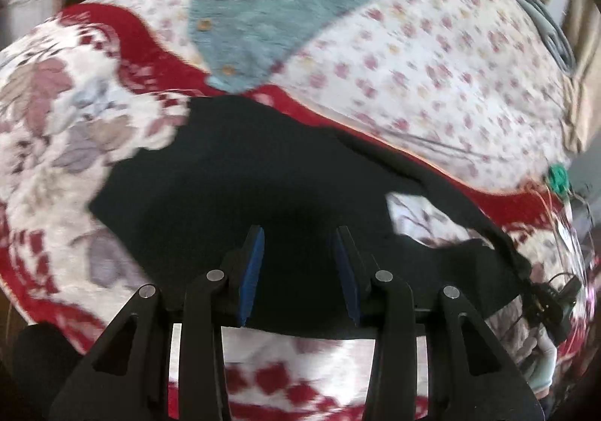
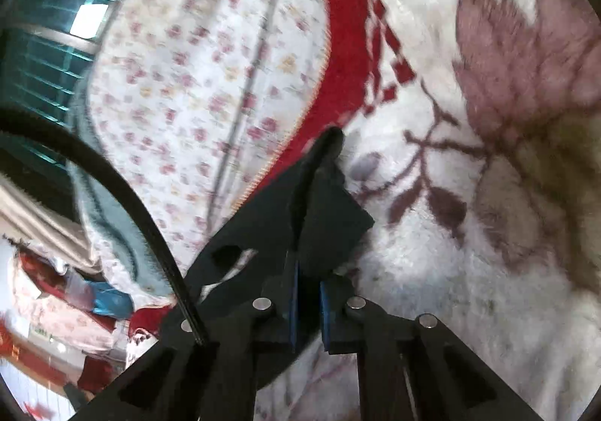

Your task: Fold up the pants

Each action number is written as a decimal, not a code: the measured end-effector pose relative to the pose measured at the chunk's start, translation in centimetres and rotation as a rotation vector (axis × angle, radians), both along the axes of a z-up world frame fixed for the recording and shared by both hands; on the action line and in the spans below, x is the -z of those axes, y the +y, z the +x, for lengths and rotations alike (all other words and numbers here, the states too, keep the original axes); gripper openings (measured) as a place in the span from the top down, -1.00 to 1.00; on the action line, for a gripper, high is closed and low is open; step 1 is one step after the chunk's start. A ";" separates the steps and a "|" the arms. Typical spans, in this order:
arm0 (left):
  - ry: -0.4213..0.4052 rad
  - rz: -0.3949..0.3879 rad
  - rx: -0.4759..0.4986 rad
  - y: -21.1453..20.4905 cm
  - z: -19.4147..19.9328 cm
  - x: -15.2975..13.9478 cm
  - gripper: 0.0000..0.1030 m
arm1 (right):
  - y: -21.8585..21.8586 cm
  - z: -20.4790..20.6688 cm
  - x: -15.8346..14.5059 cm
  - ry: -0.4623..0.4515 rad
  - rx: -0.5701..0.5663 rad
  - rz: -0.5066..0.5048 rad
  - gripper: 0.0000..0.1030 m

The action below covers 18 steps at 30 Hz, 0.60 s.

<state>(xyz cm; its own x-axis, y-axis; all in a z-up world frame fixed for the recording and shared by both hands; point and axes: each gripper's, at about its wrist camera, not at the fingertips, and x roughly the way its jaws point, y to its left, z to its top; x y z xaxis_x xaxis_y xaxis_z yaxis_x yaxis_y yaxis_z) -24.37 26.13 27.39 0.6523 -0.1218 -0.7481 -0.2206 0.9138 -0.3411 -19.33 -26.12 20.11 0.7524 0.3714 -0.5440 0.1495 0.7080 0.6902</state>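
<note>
1. Black linkage arms of the left gripper [image 1: 298, 248] filled the bottom of its view, and its blue pads [image 1: 252, 272] stood apart with nothing pinched between them, hovering over the pants [image 1: 240, 173].
2. Those black pants lay spread flat on a white blanket [image 1: 49, 120] with red borders and large flower prints.
3. Beyond them, a teal buttoned garment [image 1: 270, 4] lay on a small-flowered sheet [image 1: 432, 56] (both blurred).
4. At the right gripper [image 2: 310, 302], the jaws were clenched on a fold of the black pants [image 2: 330, 225], which rose between the pads to a bunched tip against the blanket [image 2: 488, 270].
5. A black cable [image 2: 124, 192] curved across the left of that view.
</note>
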 end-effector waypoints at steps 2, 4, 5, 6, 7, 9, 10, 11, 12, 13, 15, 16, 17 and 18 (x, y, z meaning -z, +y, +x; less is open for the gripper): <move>-0.009 0.002 0.047 -1.7 0.5 -0.1 0.27 | -0.6 -2.0 -1.2 -0.029 0.017 -0.022 0.84; -0.004 0.003 0.074 -2.8 1.1 0.0 0.27 | -1.5 -4.0 -1.9 -0.034 0.030 -0.005 0.84; -0.001 -0.002 0.086 -3.2 1.3 0.2 0.27 | -1.7 -4.8 -2.1 -0.022 0.038 -0.012 0.84; 0.001 -0.008 0.095 -3.6 1.7 0.2 0.27 | -1.6 -5.5 -2.2 0.003 0.049 -0.037 0.84; 0.005 -0.014 0.100 -3.9 1.8 0.3 0.27 | -1.4 -5.7 -1.9 0.033 0.054 -0.074 0.84; 0.007 -0.029 0.108 -4.4 2.0 0.4 0.27 | -0.9 -5.7 -1.0 0.121 0.073 -0.151 0.79; 0.009 -0.035 0.120 -4.7 1.8 0.3 0.27 | -0.9 -5.6 -0.4 0.156 0.082 -0.156 0.72; 0.007 -0.033 0.131 -5.0 1.9 0.4 0.27 | -1.1 -5.5 0.0 0.172 0.085 -0.131 0.67; 0.005 -0.028 0.140 -5.2 1.9 0.6 0.27 | -1.3 -5.7 -0.1 0.162 0.090 -0.121 0.64; 0.001 -0.016 0.145 -5.4 1.8 0.6 0.27 | -1.5 -5.9 -0.6 0.157 0.101 -0.129 0.62; 0.015 0.001 0.153 -5.5 1.7 0.9 0.27 | -1.8 -6.2 -2.3 0.143 0.142 -0.197 0.52; 0.031 -0.001 0.160 -5.5 1.9 1.2 0.27 | -1.9 -6.3 -3.0 0.121 0.147 -0.211 0.51; 0.044 -0.005 0.164 -5.6 2.1 1.6 0.27 | -2.0 -6.5 -3.8 0.094 0.148 -0.218 0.46; 0.057 -0.008 0.164 -5.6 2.3 1.9 0.27 | -2.0 -6.5 -4.5 0.066 0.147 -0.222 0.32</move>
<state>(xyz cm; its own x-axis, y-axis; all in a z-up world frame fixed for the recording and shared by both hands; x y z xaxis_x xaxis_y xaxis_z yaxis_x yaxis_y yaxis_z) -22.06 20.53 25.46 0.5801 -0.2292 -0.7817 -0.0879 0.9364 -0.3398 -25.87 -28.15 24.65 0.7496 0.1274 -0.6495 0.3011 0.8083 0.5060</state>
